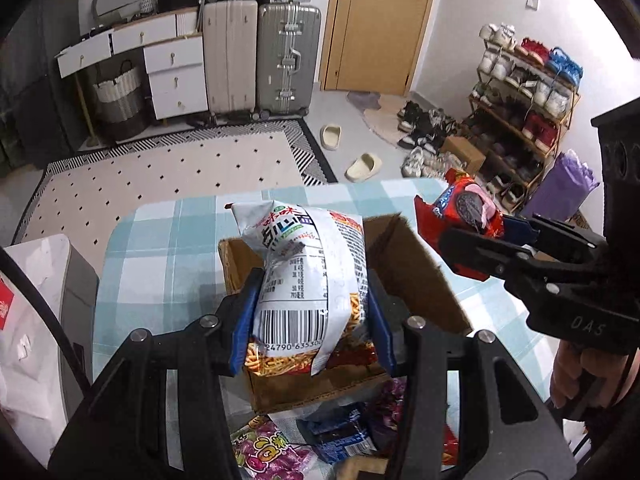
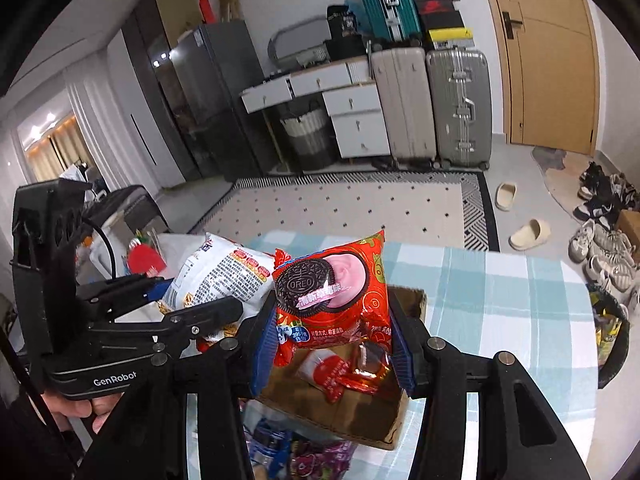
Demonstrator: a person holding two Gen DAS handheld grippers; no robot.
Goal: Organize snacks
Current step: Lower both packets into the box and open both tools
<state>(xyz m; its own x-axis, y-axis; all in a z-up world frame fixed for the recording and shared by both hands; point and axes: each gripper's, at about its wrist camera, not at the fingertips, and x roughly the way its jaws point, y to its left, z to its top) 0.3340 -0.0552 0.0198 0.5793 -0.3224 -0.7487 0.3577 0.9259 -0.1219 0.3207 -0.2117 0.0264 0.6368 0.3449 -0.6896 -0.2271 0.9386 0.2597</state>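
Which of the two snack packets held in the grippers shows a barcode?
The white noodle-snack packet in the left gripper shows a barcode on its back. The red Oreo packet in the right gripper shows a cookie picture instead.

Two tools are in view, a left tool (image 1: 308,320) and a right tool (image 2: 332,344), and each clamps one snack: one white noodle-snack bag (image 1: 304,276) and one red Oreo pack (image 2: 332,292).

One open cardboard box (image 1: 412,272) sits on the checked tabletop (image 1: 160,248); inside it the right wrist view shows one red-and-white packet (image 2: 336,372), though others may be hidden.

At the tabletop's near edge lie at least three loose snacks: one purple bag (image 1: 268,452), one blue pack (image 1: 340,432), and one dark purple bag (image 1: 390,404).

On the floor: two upright suitcases (image 1: 260,56), two beige slippers (image 1: 362,166), one shoe rack (image 1: 524,104).
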